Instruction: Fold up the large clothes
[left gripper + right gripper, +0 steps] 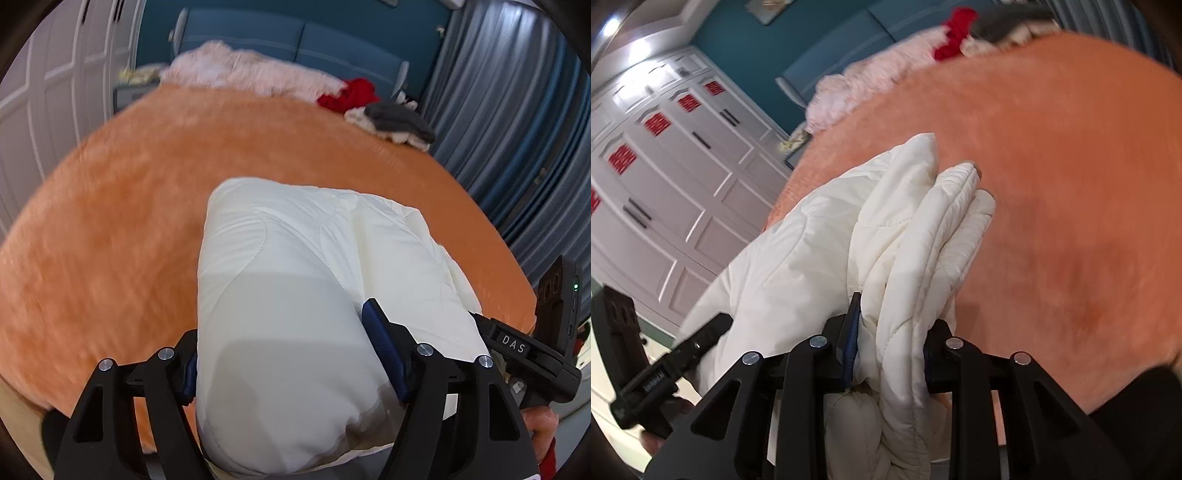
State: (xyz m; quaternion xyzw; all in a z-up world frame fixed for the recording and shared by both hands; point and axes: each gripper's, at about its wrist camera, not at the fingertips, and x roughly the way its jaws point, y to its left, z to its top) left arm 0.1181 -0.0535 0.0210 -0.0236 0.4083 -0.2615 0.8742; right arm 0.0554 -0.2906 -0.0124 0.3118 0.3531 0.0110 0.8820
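White quilted jacket (295, 295), bundled in thick folds, held above orange bed cover (110, 221). Left tongs (284, 354) clamped on wide padded roll. Right tongs (890, 350) pinched on layered edge folds. Clothes pile (384, 114) seen at far corner.

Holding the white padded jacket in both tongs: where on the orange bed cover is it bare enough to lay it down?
Bare orange bed cover lies left of and beyond the white jacket, up to the pink fluffy blanket. The far right corner is crowded with red and grey clothes.
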